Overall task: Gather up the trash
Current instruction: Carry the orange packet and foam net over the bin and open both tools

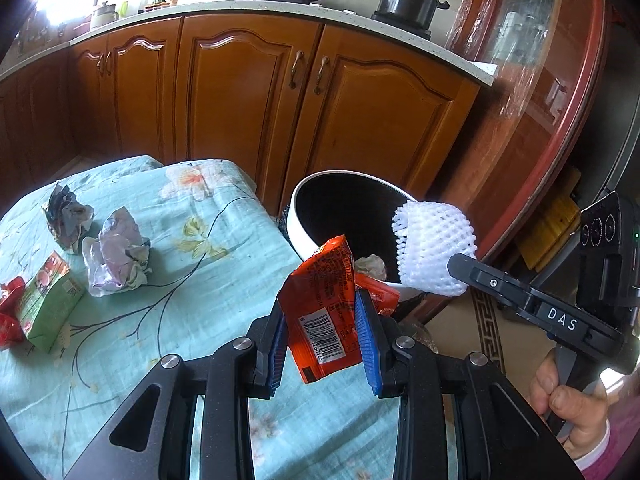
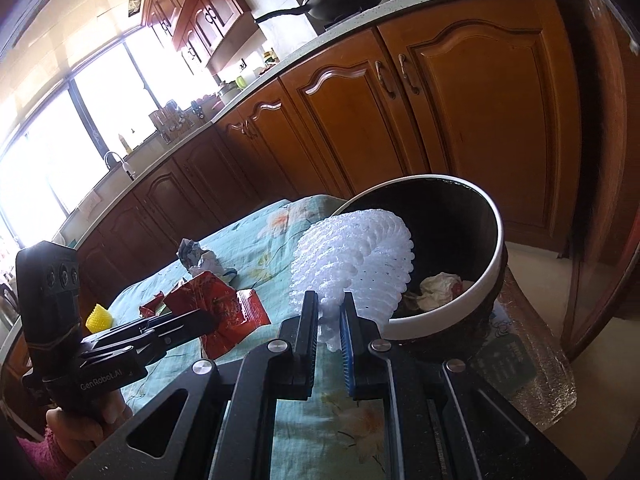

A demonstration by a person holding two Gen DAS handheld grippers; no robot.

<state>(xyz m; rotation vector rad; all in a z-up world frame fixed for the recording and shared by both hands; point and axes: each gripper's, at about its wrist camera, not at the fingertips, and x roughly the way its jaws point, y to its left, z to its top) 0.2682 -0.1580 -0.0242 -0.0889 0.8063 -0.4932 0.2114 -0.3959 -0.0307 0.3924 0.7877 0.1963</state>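
Observation:
My left gripper (image 1: pixel 322 300) is shut on a red snack wrapper (image 1: pixel 322 312) with a barcode, held just in front of the trash bin's near rim. The bin (image 1: pixel 298 220) is white outside, black inside, and stands past the table's right edge. My right gripper (image 2: pixel 329 306) is shut on a white foam fruit net (image 2: pixel 356 260) over the bin (image 2: pixel 498 240); this net shows in the left wrist view (image 1: pixel 434 248). Crumpled paper (image 2: pixel 438 286) lies inside the bin.
On the teal floral tablecloth (image 1: pixel 180 320) lie two crumpled paper balls (image 1: pixel 118 256) (image 1: pixel 66 216), a green carton (image 1: pixel 46 304) and a red wrapper (image 1: pixel 8 320). A yellow foam piece (image 2: pixel 99 316) sits far left. Wooden cabinets (image 1: pixel 248 100) stand behind.

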